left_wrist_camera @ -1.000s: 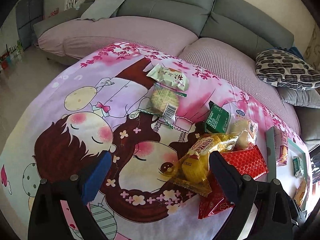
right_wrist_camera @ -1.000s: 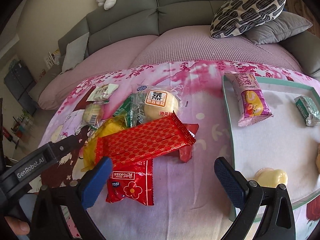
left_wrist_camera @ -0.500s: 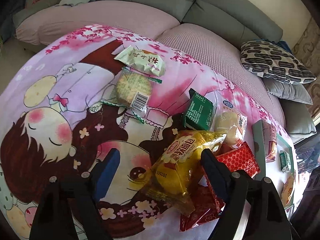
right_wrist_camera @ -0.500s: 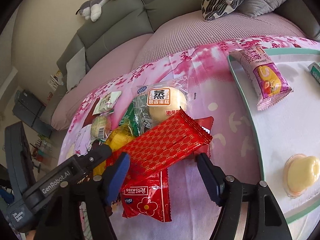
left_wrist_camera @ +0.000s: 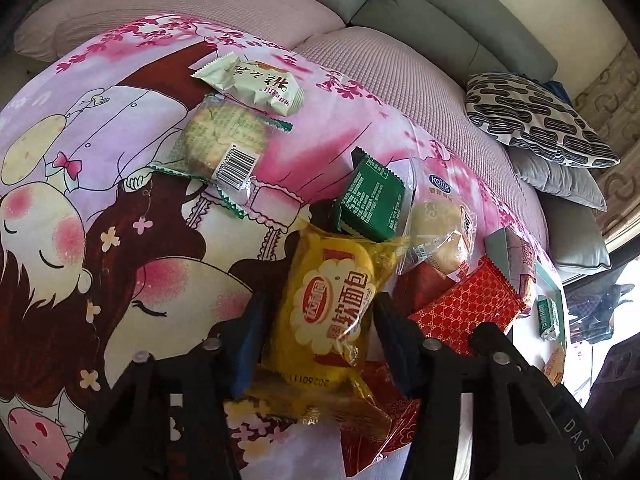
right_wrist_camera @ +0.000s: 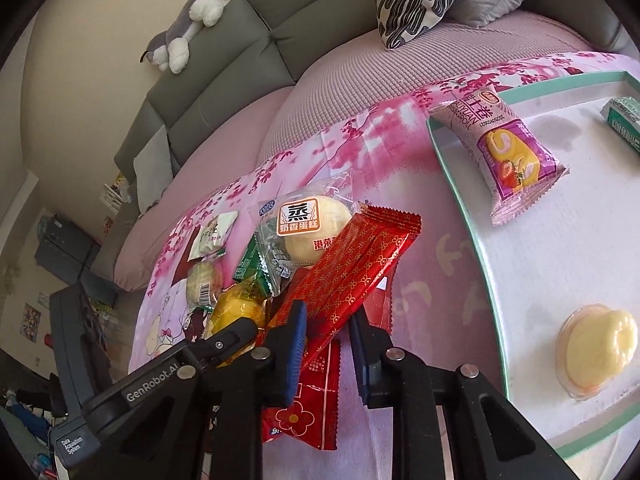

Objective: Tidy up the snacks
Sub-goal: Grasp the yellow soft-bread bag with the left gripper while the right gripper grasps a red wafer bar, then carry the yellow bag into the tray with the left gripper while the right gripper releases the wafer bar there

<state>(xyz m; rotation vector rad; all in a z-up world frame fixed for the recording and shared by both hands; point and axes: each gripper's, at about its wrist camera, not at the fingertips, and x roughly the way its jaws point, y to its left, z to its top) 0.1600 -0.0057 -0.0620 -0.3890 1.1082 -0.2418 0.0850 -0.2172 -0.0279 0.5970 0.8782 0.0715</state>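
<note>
Snack packets lie in a pile on a pink cartoon cloth. My left gripper is shut on the yellow soft-bread packet, its fingers pressing both sides. My right gripper is shut on the long red patterned packet, whose far end tilts up over the pile. A second red packet lies under it. The steamed-cake packet, a green packet, a round biscuit packet and a pale green packet lie nearby.
A white tray with a green rim sits at the right and holds a pink roll packet, a jelly cup and a green packet. A grey sofa with cushions runs behind.
Both grippers have moved forward into the pile and closed: the left on the yellow bread packet, the right on the red patterned packet.
</note>
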